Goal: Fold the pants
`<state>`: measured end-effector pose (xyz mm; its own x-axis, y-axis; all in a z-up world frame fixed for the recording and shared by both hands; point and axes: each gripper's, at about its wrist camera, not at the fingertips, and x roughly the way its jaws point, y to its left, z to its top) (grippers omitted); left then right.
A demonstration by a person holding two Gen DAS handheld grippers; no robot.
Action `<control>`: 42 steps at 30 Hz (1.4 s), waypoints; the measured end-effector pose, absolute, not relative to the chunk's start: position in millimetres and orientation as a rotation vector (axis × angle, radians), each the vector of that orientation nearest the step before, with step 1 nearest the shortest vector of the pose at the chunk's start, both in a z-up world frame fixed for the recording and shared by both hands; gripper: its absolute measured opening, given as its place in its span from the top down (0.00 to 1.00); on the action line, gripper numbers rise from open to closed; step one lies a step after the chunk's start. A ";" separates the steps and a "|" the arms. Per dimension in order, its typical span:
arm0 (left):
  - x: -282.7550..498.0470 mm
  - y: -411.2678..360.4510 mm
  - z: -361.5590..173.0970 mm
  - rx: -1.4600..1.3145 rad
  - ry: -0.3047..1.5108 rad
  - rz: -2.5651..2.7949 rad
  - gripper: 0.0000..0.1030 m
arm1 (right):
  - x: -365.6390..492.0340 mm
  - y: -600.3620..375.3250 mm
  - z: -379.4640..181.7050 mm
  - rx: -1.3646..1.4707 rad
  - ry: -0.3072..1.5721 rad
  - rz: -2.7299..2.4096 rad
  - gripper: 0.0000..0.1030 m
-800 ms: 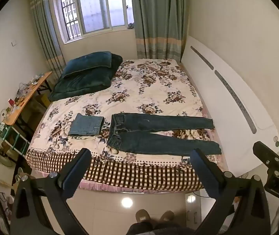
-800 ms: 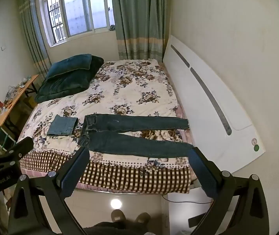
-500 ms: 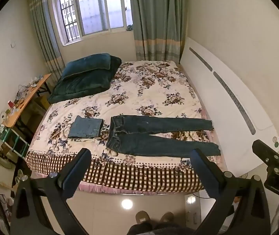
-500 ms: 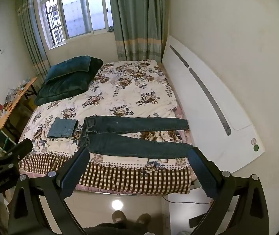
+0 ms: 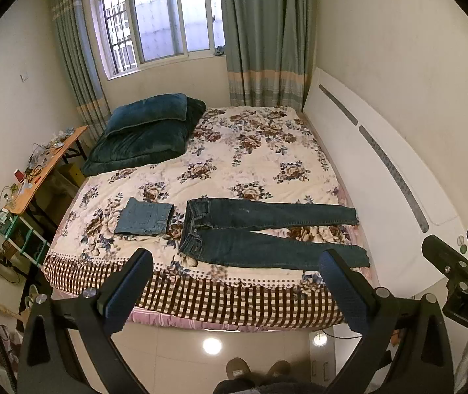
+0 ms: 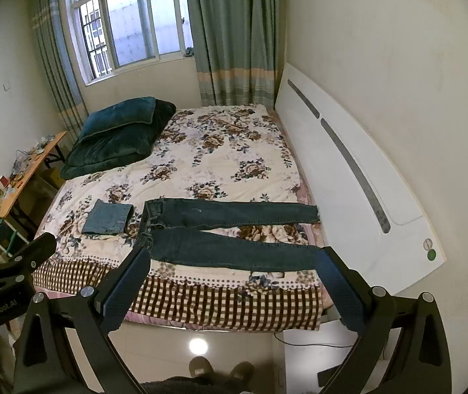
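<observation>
Down by the floor tiles, the person's shoes (image 5: 256,369) peek out, so we are standing at the foot of the bed (image 5: 234,302), both tools held up in the air and well short of it. Left gripper (image 5: 234,279) has its jaws spread wide, nothing between them; right gripper (image 6: 232,279) is the same, wide apart and empty. Just past the checkered edge of the bedspread, there are the jeans (image 5: 266,233), spread flat across the near part of the bed, waistband to the left, both legs running out to the right and slightly splayed apart. Nothing on them is folded yet, by the look of it: no leg laid over leg, no doubling up. Beside the waistband, a little to the left and not quite touching, sits a smaller square of denim (image 5: 145,218), already folded, so one piece seems finished. I'd judge this pair is at the very start: reach in, lay one leg over the other, then fold the length. Further back, dark green cushions (image 5: 148,131) piled toward the window (image 5: 158,19), well clear of the work.
</observation>
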<state>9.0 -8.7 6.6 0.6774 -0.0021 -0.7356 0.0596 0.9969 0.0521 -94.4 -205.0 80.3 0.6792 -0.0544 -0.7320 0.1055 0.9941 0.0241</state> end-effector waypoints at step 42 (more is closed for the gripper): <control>11.4 -9.7 18.5 0.050 0.812 -0.020 0.00 | -93.9 -197.9 90.5 0.046 0.827 -0.069 0.01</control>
